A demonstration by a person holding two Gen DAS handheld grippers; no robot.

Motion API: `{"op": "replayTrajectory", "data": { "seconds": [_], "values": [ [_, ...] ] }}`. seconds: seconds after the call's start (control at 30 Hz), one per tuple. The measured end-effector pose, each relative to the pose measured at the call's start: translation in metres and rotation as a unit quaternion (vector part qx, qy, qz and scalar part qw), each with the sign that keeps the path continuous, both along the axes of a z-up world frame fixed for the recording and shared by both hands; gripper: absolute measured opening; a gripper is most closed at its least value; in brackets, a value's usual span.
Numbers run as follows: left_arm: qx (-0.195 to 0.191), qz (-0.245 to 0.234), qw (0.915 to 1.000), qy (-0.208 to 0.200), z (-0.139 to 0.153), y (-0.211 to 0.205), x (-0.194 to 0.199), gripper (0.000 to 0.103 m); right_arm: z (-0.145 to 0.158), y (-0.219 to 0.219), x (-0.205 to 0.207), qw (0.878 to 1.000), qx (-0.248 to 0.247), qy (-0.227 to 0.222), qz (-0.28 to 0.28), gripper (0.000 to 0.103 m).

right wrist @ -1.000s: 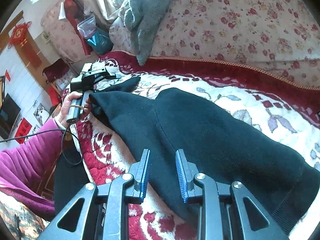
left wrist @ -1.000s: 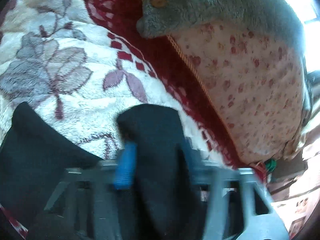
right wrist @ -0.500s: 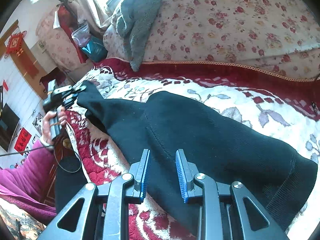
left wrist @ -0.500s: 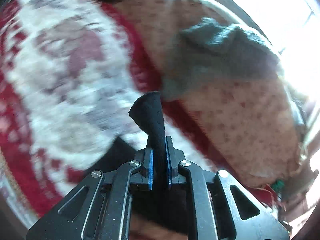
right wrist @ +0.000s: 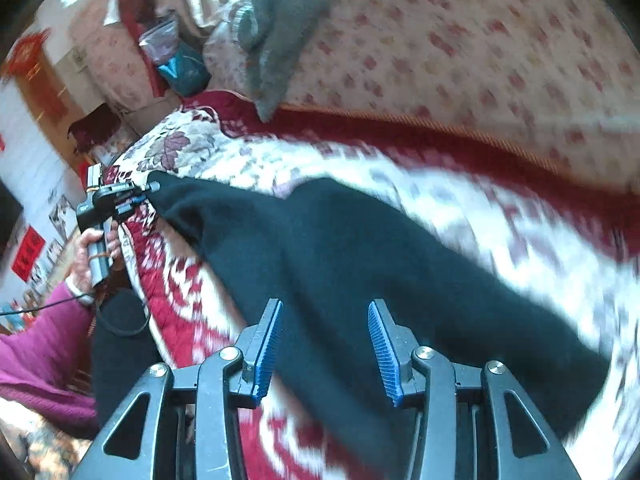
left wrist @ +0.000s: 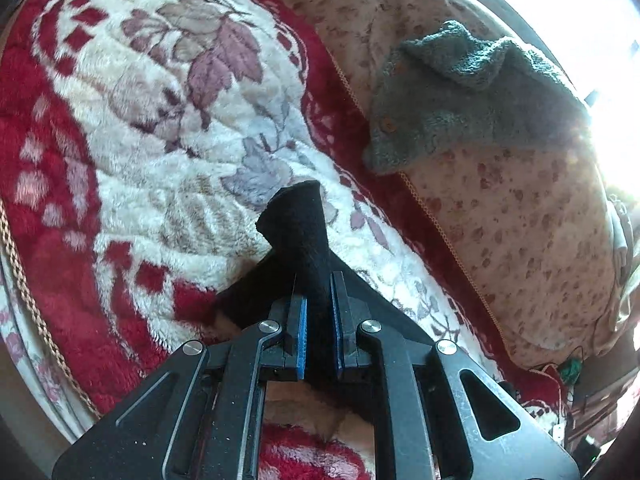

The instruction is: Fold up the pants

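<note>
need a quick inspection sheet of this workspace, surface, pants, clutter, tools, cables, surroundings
surface: red and white floral blanket on a bed, flowered quilt heaped behind it
job's things: black pants spread across the blanket, not yet folded
clutter: grey fleece garment draped on the quilt
grippers: left tool shut on one end of the pants, held by a hand; right tool opening above the pants, pads not pressing on them
cables: black cable looping below the left handle
surroundings: purple sleeve, red wall decorations, teal bag by the bed, bright window light
</note>
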State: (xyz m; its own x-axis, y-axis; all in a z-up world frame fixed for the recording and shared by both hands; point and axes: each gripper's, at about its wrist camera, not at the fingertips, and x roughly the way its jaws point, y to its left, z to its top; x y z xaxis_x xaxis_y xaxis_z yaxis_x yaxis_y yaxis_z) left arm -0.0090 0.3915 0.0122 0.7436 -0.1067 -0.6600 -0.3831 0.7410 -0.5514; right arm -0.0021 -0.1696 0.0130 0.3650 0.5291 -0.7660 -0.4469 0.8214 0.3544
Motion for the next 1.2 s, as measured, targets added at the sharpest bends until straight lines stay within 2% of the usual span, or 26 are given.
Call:
{"op": "replayTrajectory", "data": {
  "seconds": [0.07, 0.2, 0.3, 0.5, 0.67, 0.7, 0.77, 0.8, 0.87, 0.97, 1.07, 1.2],
  "values": [
    [0.005, -0.001, 1.0000, 0.003, 0.001, -0.001, 0.003, 0.009, -0.011, -0.026, -0.016, 0.999, -0.018, 0.030, -0.029, 0.043],
    [0.001, -0.001, 1.0000, 0.008, -0.003, -0.001, 0.006, 0.009, -0.032, -0.072, -0.039, 0.993, -0.003, 0.082, -0.090, 0.043],
    [-0.005, 0.003, 0.9999, 0.012, -0.004, 0.000, 0.006, 0.009, -0.041, -0.094, -0.042, 0.984, 0.062, 0.106, -0.131, 0.043],
    [0.002, -0.003, 0.9999, 0.016, -0.002, -0.001, 0.006, 0.009, -0.051, -0.113, -0.050, 0.973, 0.072, 0.130, -0.179, 0.045],
    [0.001, -0.003, 0.9999, 0.015, -0.001, -0.004, 0.006, 0.009, -0.074, -0.121, -0.045, 0.950, 0.165, 0.167, -0.207, 0.048],
    [0.002, -0.004, 0.9999, 0.015, -0.001, -0.003, 0.007, 0.009, -0.077, -0.120, -0.044, 0.948, 0.171, 0.168, -0.209, 0.048],
    [0.002, -0.005, 0.9999, 0.015, -0.001, -0.003, 0.007, 0.009, -0.075, -0.123, -0.042, 0.948, 0.186, 0.149, -0.213, 0.035],
    [0.001, -0.005, 0.9999, 0.016, 0.000, -0.002, 0.008, 0.009, -0.073, -0.124, -0.041, 0.945, 0.201, 0.141, -0.215, 0.010],
    [0.000, -0.006, 0.9999, 0.013, 0.003, -0.002, 0.011, 0.009, -0.065, -0.130, -0.037, 0.940, 0.234, 0.127, -0.214, 0.008],
    [-0.003, -0.008, 1.0000, 0.003, 0.014, -0.002, 0.018, 0.009, -0.038, -0.130, -0.026, 0.946, 0.241, 0.087, -0.200, 0.007],
    [-0.005, -0.017, 0.9997, -0.014, 0.029, -0.007, 0.029, 0.009, 0.002, -0.133, 0.002, 0.954, 0.230, 0.025, -0.192, 0.007],
    [0.005, -0.032, 0.9990, -0.032, 0.049, -0.020, 0.045, 0.009, 0.039, -0.138, 0.036, 0.959, 0.203, -0.034, -0.196, 0.007]
  ]
}}
